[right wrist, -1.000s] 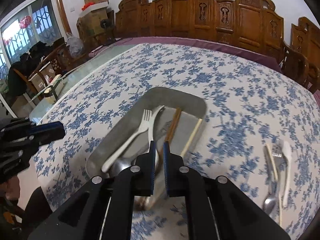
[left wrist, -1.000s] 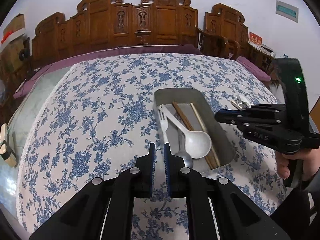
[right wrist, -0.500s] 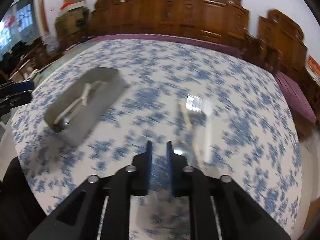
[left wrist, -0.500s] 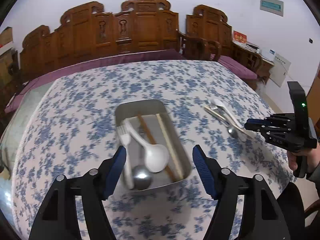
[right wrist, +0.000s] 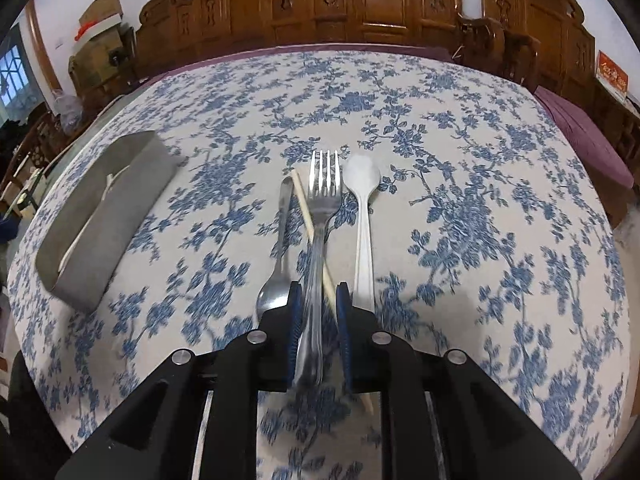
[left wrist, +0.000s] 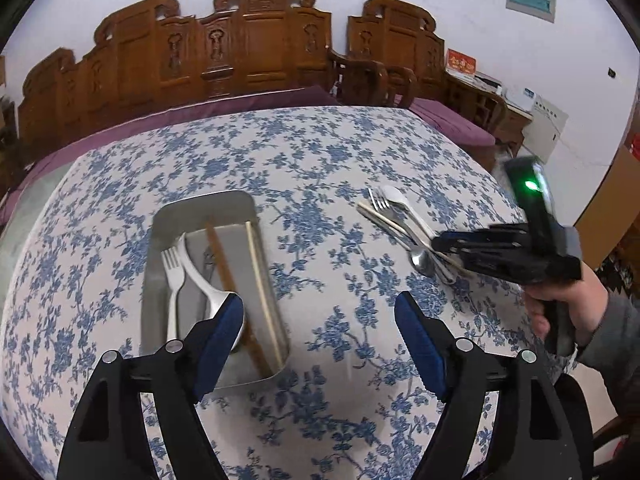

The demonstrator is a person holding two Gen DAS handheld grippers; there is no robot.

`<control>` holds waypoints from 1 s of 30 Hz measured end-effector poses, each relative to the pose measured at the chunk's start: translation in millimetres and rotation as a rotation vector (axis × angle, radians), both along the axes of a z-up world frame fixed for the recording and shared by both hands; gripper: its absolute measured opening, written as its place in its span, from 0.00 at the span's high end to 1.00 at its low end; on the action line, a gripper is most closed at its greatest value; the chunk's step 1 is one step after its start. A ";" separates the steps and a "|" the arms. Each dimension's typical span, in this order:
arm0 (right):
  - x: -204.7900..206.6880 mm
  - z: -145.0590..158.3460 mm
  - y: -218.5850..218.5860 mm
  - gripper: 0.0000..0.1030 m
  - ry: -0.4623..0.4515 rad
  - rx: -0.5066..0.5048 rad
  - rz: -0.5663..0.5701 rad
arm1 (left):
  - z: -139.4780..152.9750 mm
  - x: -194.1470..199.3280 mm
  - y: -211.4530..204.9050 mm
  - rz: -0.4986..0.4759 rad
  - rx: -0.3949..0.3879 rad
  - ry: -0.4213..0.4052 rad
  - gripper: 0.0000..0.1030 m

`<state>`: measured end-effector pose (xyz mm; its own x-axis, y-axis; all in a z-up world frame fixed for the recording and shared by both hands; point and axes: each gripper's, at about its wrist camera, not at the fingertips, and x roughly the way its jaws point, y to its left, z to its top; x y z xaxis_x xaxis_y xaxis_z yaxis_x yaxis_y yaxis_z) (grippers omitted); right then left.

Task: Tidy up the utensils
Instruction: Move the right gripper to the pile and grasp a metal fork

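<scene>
A metal tray (left wrist: 200,204) on the flowered cloth holds a fork (left wrist: 172,276), a spoon (left wrist: 200,276), a brown chopstick (left wrist: 218,256) and a pale chopstick (left wrist: 260,280). My left gripper (left wrist: 320,332) hangs just right of the tray, its jaws opening wide with only cloth between them. Right of the tray (right wrist: 100,232) lie a metal fork (right wrist: 324,200), a white plastic spoon (right wrist: 362,184), a metal spoon (right wrist: 276,288) and a pale chopstick (right wrist: 302,208). My right gripper (right wrist: 319,286) stands narrowly open astride the metal fork's handle, with a gap at the right pad.
Carved wooden chairs (left wrist: 248,48) ring the far side of the round table. Its right edge (right wrist: 592,208) drops off to purple seat cushions. A hand (left wrist: 560,308) in a grey sleeve holds the right gripper (left wrist: 436,245) over the loose utensils.
My left gripper went from shut to wide open and swung right past the tray. My right gripper left the tray, came over the loose utensils, sank and parted its jaws slightly.
</scene>
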<state>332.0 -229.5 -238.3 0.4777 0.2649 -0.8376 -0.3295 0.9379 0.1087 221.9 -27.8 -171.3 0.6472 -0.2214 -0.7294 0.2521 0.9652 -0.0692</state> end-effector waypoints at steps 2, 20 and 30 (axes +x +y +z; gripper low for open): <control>9.0 -4.1 1.6 0.81 0.012 0.006 -0.009 | -1.1 0.3 -6.7 -0.008 0.009 0.005 0.27; 49.4 -15.4 20.2 0.90 0.137 -0.066 0.036 | -12.6 14.6 -36.0 -0.042 0.019 0.075 0.27; 42.6 -4.3 13.4 0.92 0.147 -0.016 -0.012 | -13.4 28.5 -44.4 -0.053 0.002 0.103 0.27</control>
